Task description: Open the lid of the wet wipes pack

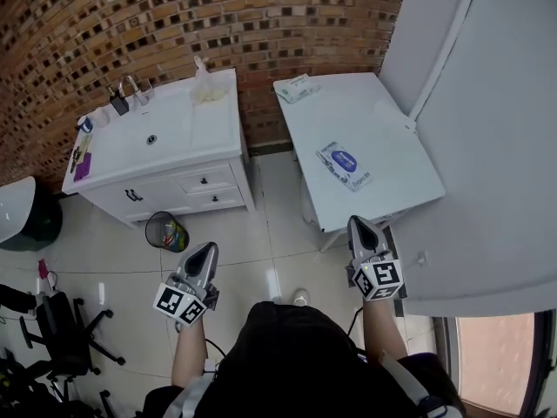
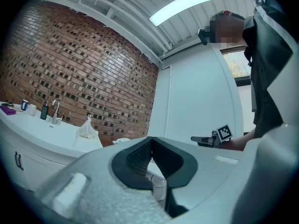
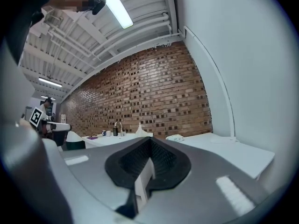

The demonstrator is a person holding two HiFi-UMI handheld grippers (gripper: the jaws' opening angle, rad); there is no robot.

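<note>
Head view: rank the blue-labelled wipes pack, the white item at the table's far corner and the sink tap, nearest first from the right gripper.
From the right gripper:
1. wipes pack, on the table ahead.
2. white item, table's far corner.
3. sink tap, on the left vanity.

I hold two grey claws, my left claw (image 1: 205, 252) and my right claw (image 1: 359, 227). I count one white flat desk (image 1: 392, 138), one blue-and-white wet wipes pack (image 1: 344, 165), one white sink cabinet (image 1: 187, 133) and one round black bin (image 1: 166, 231).
</note>
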